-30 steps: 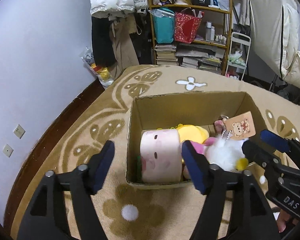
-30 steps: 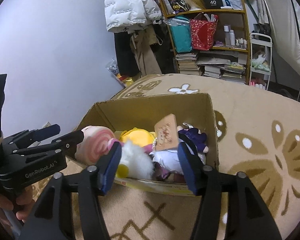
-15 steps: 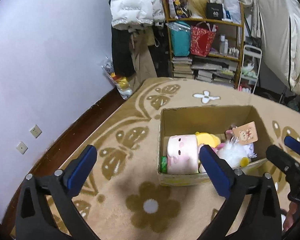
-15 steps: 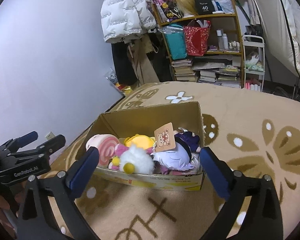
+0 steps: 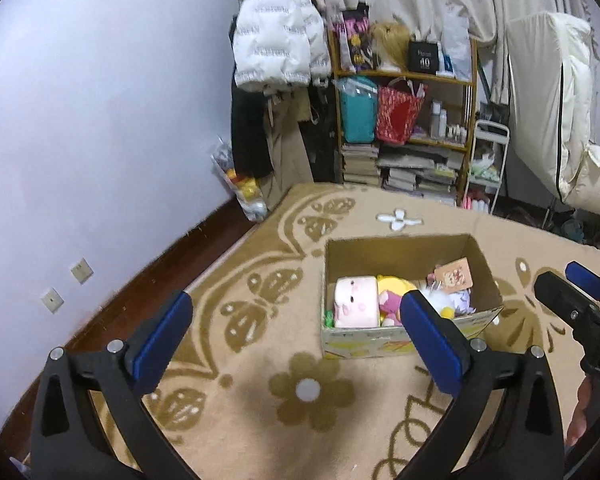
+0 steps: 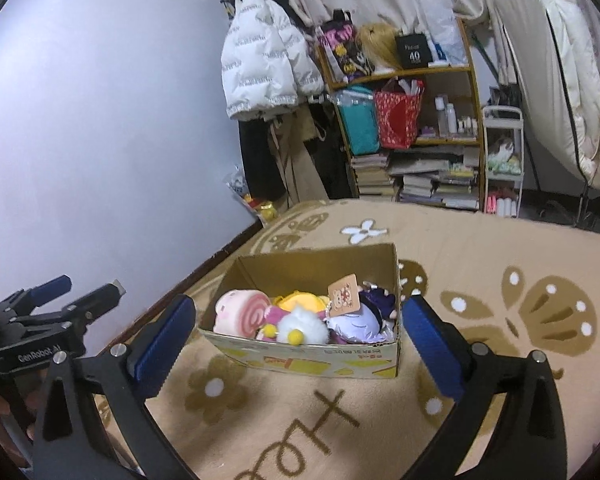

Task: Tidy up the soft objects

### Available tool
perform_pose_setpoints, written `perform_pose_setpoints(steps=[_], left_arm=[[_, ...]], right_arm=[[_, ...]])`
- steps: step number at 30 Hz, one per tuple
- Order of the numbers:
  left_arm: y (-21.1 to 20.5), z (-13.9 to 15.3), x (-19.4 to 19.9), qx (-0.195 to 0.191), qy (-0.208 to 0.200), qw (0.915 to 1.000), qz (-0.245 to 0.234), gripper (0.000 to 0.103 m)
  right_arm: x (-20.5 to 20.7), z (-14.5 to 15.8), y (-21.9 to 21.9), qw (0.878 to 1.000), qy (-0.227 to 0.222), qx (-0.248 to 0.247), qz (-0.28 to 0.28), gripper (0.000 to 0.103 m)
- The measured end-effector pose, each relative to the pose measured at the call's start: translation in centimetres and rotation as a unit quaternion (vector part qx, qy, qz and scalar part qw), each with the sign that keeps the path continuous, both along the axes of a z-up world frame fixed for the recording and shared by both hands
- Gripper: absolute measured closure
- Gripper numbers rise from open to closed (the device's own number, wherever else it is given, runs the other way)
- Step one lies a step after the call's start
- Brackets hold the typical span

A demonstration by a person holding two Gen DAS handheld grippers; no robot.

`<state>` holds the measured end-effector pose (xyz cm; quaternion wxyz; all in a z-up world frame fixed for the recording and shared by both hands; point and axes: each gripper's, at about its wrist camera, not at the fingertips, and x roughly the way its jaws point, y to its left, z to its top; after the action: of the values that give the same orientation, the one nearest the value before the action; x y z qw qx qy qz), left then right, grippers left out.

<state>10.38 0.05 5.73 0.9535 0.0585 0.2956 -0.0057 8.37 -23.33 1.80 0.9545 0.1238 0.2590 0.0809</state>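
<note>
Both claws hang wide open and empty: the left gripper (image 5: 296, 322) and the right gripper (image 6: 298, 326) sit above the carpet (image 6: 480, 248), short of the cardboard box (image 6: 312, 362) ahead. Inside it (packed together) lie the pink roll plush (image 6: 240, 312), white fluffy toy (image 6: 302, 324) and purple plush (image 6: 358, 322)

light: dim indoor, bluish cast | shadows: soft | edges: strong fisheye bend, black corners | blur: slight
</note>
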Motion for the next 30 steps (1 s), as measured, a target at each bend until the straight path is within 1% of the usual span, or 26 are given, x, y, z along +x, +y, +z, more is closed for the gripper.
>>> perform_pose_setpoints(steps=[4,8,11,16,22,27,30], left_arm=[[0.6,2.0,-2.2,-0.007,-0.028,0.9996,0.002,0.001],[1.1,3.1,-4.4,-0.007,-0.056,0.9984,-0.001,0.001],[1.3,3.2,-5.9,-0.009,-0.073,0.9973,-0.004,0.001],[1.8,2.8,-8.1,-0.027,-0.106,0.9939,-0.013,0.001],[2.2,1.9,-8.3,-0.037,-0.106,0.9936,-0.01,0.001],[2.2,0.1,-7.8,-0.043,-0.09,0.995,-0.008,0.001],[1.9,-1.2,-7.1,-0.039,-0.076,0.9963,-0.005,0.001]], right_arm=[[-2.0,1.7,0.6,1.0,-0.023,-0.017,-0.001,0.0],[-3.6,2.7,0.9,0.999,-0.038,-0.027,0.001,0.0],[-4.6,3.0,1.1,0.998,-0.044,-0.033,0.002,0.0],[-5.7,2.6,1.2,0.998,-0.05,-0.037,0.0,0.0],[-6.6,0.8,0.2,0.999,-0.047,-0.021,-0.015,0.0],[-7.0,-0.6,-0.7,0.998,-0.05,-0.016,-0.024,0.0],[-7.2,-1.5,-1.1,0.998,-0.056,-0.026,-0.021,0.0]])
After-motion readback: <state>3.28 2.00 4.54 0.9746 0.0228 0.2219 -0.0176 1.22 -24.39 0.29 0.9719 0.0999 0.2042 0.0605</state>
